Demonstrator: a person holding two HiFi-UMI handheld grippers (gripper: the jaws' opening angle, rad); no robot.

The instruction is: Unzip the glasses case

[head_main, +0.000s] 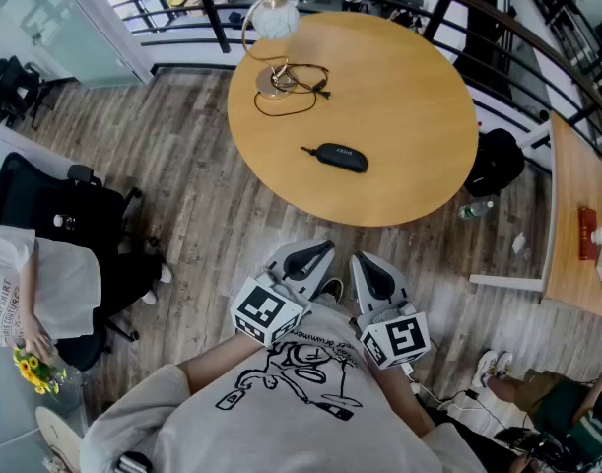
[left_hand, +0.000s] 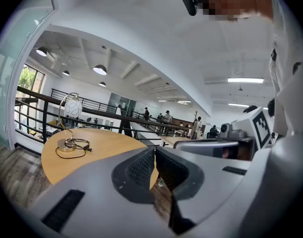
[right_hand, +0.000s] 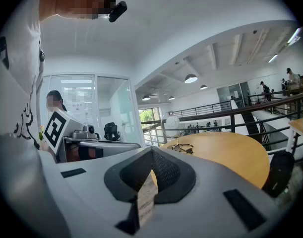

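Observation:
A dark oval glasses case point(head_main: 340, 157) lies zipped near the middle of the round wooden table point(head_main: 409, 87), its zip pull pointing left. My left gripper point(head_main: 323, 248) and right gripper point(head_main: 361, 259) are held close to my chest, short of the table's near edge and well away from the case. Both are shut with nothing between the jaws. In the left gripper view the left gripper point(left_hand: 154, 150) has its tips together over the table point(left_hand: 101, 143). The right gripper point(right_hand: 151, 151) likewise shows closed tips. The case is hidden behind the jaws in both gripper views.
A globe desk lamp point(head_main: 274, 28) with a coiled black cable point(head_main: 299, 82) stands at the table's far side. A black bag point(head_main: 496, 161) and a bottle point(head_main: 475, 208) sit on the floor right of the table. An office chair point(head_main: 59, 215) and a seated person are at left.

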